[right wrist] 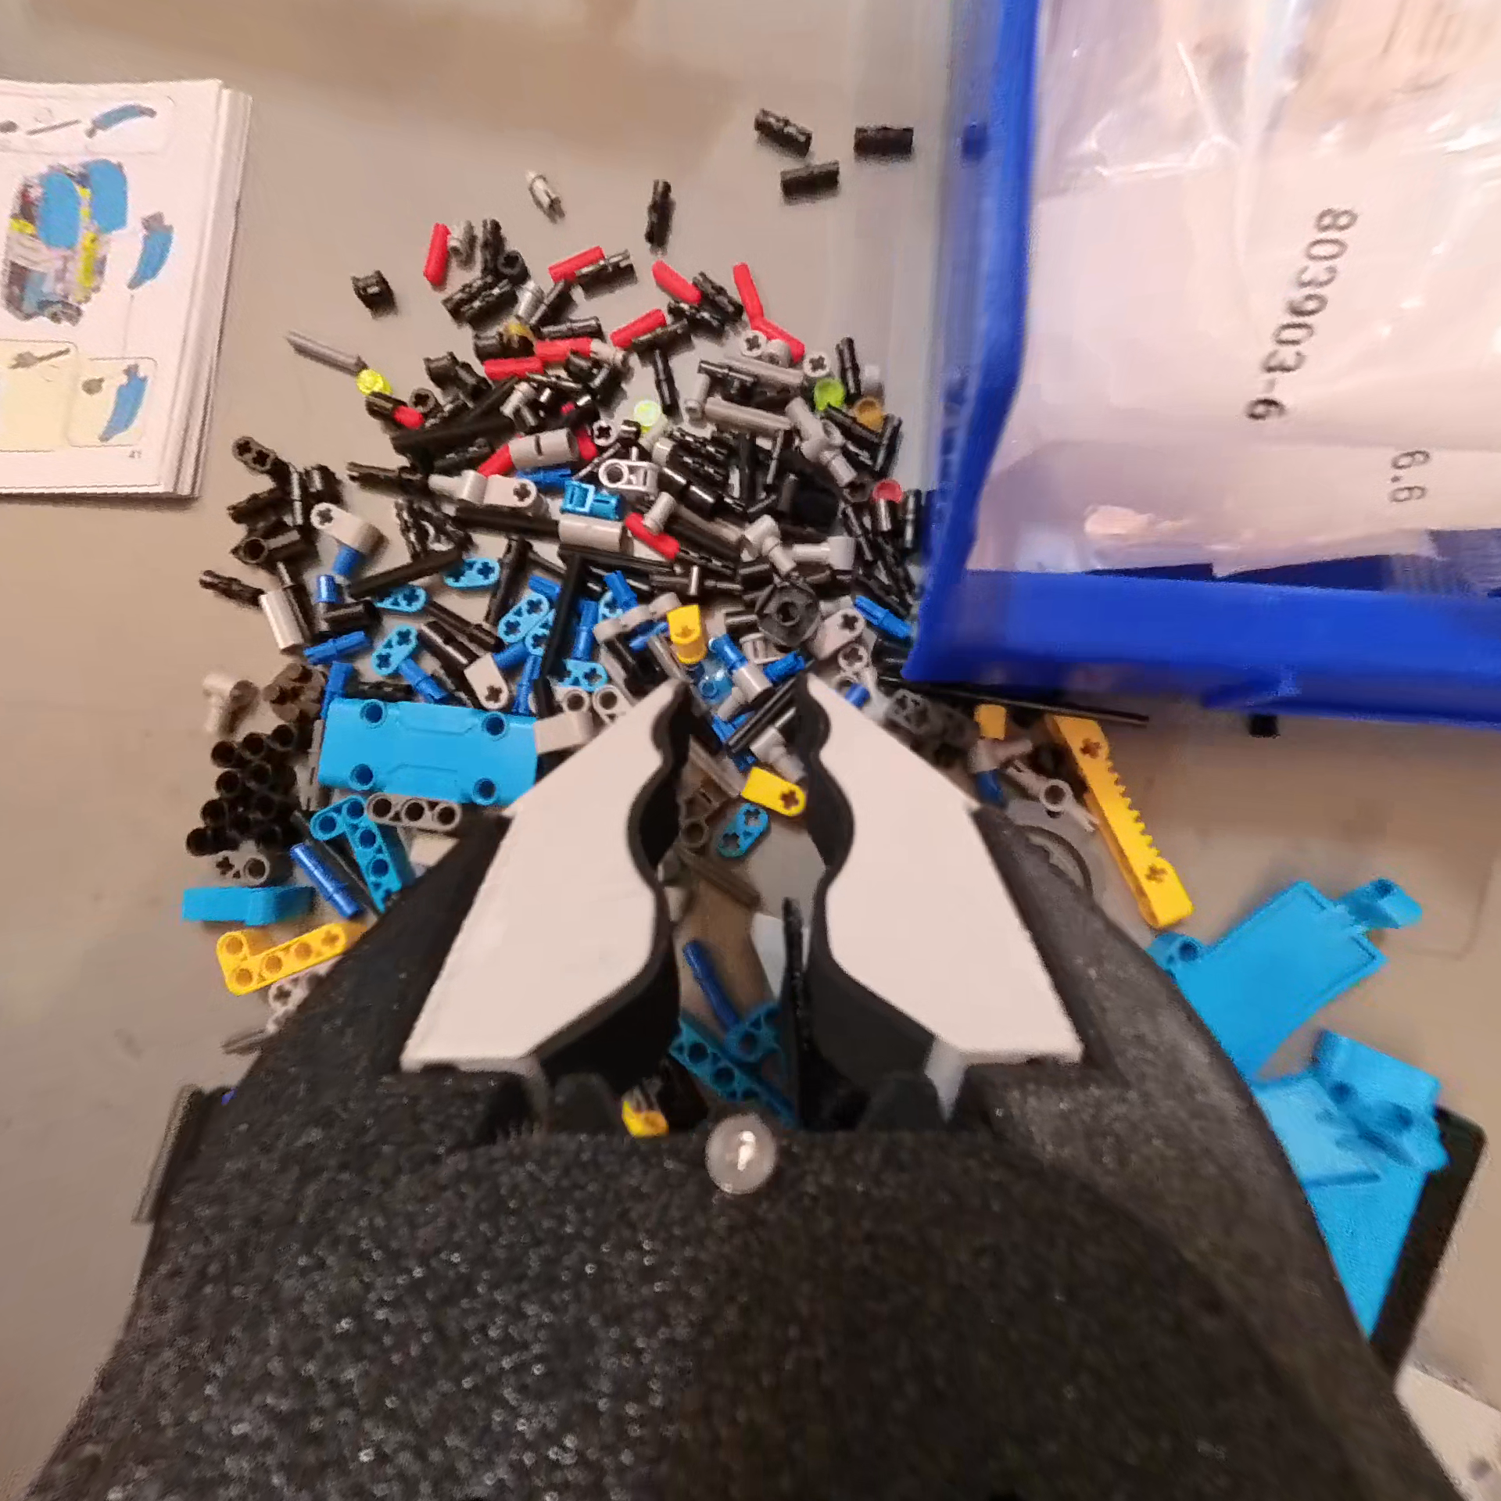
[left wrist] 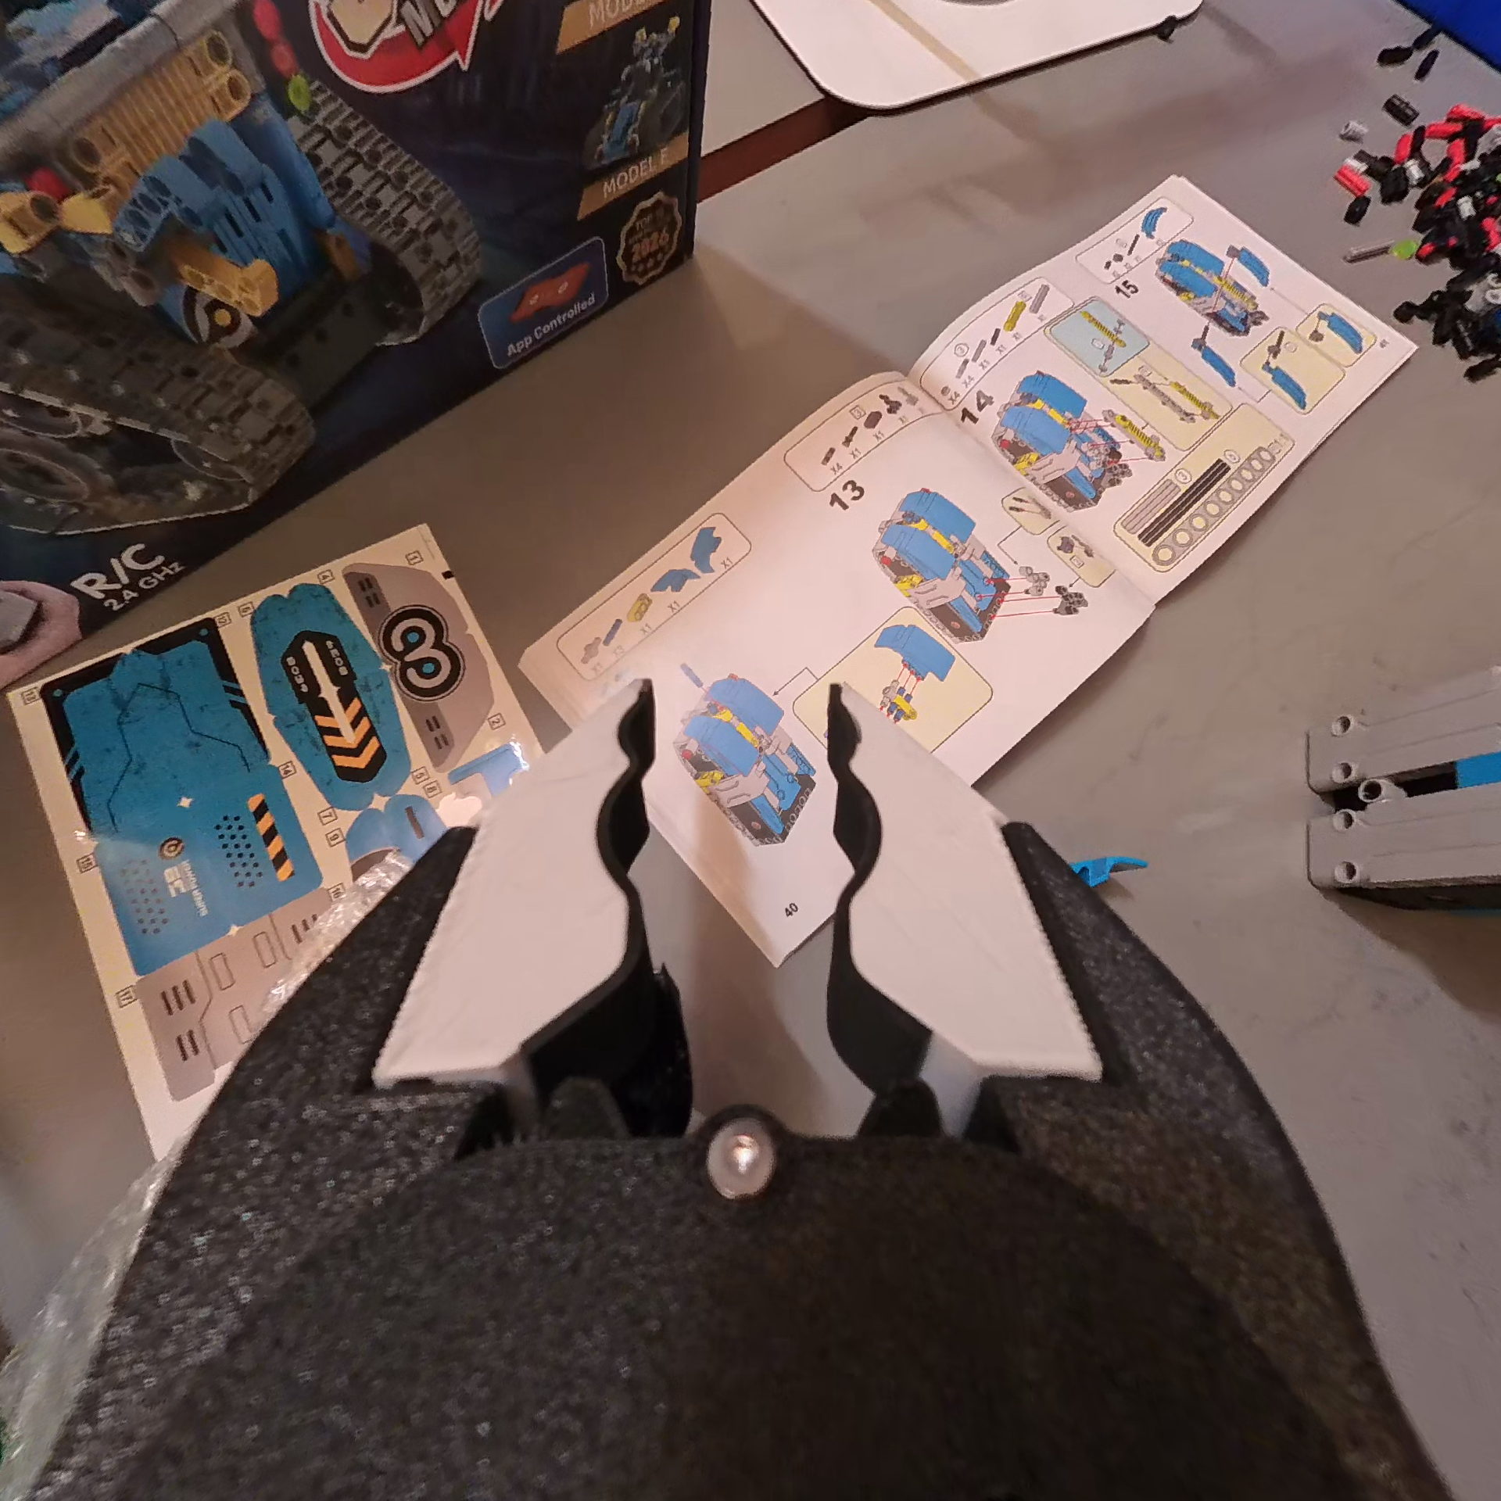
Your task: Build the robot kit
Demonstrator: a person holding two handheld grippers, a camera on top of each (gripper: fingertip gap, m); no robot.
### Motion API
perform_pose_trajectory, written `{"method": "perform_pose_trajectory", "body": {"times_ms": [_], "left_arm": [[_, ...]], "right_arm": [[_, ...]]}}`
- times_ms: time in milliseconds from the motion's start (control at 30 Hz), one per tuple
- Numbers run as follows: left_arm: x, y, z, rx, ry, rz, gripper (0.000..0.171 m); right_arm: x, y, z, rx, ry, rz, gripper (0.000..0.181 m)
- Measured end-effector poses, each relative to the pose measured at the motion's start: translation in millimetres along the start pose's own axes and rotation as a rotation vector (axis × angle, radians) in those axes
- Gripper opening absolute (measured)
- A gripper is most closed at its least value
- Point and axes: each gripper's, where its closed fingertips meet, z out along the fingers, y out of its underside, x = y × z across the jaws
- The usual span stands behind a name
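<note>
Only the left wrist view showed the left gripper, jaws apart and empty, above the open booklet, with a sticker sheet to its left and a box far left. Only the right wrist view showed the right gripper, jaws apart and holding nothing, over the pile of parts, just left of a blue bin.

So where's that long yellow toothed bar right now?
In the right wrist view, the yellow toothed bar lies on the table right of the right gripper, just below the blue bin.
</note>
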Motion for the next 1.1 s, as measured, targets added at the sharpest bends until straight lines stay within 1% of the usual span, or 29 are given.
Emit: {"method": "perform_pose_trajectory", "body": {"times_ms": [100, 200, 267, 367, 400, 467, 533, 633, 700, 767, 800, 933, 1033, 1100], "left_arm": [[-0.4, 1.9, 1.8, -0.006, 0.000, -0.002, 0.042], [-0.5, 2.1, 2.0, -0.007, 0.002, -0.005, 0.042], [-0.4, 1.7, 1.9, -0.006, 0.001, -0.005, 0.042], [-0.3, 1.7, 2.0, -0.006, 0.000, -0.001, 0.042], [-0.4, 1.8, 2.1, -0.006, 0.000, -0.001, 0.042], [-1.0, 2.0, 2.4, -0.007, 0.000, -0.004, 0.042], [-1.1, 2.6, 2.9, -0.009, 0.002, -0.007, 0.042], [-0.9, 2.9, 3.0, -0.010, 0.002, -0.004, 0.042], [-0.5, 2.5, 2.8, -0.009, 0.003, -0.003, 0.042], [-0.6, 2.1, 2.7, -0.008, 0.002, -0.003, 0.042], [-0.8, 2.3, 2.9, -0.008, 0.002, -0.004, 0.042], [-1.2, 2.3, 2.9, -0.009, 0.002, -0.005, 0.042], [-1.3, 2.7, 3.3, -0.010, 0.004, -0.007, 0.042], [-0.9, 2.8, 3.3, -0.011, 0.004, -0.004, 0.042]], "right_arm": [[-15.3, 5.8, 0.6, -0.013, -0.080, -0.005, 0.010], [-21.9, 13.3, -0.5, -0.046, -0.126, 0.003, 0.010], [-20.4, 13.5, -1.2, -0.047, -0.119, 0.001, 0.011], [-18.1, 10.2, -6.0, -0.033, -0.117, -0.005, 0.024], [-14.0, 7.6, -9.8, -0.019, -0.100, -0.008, 0.024], [5.5, 2.7, -17.9, 0.011, -0.018, 0.006, 0.024], [26.1, -0.9, -22.9, 0.049, 0.048, 0.061, 0.025], [40.1, 1.7, -18.0, 0.056, 0.075, 0.129, 0.030], [38.8, 7.0, -11.4, 0.021, 0.069, 0.129, 0.029], [35.9, 10.2, -8.6, -0.001, 0.074, 0.102, 0.024], [33.6, 11.6, -9.8, -0.012, 0.074, 0.078, 0.014], [24.5, 18.9, -15.7, -0.056, 0.030, 0.058, 0.006], [23.0, 20.7, -20.3, -0.064, 0.010, 0.062, 0.008], [24.0, 17.9, -24.2, -0.056, 0.007, 0.055, 0.017]]}}
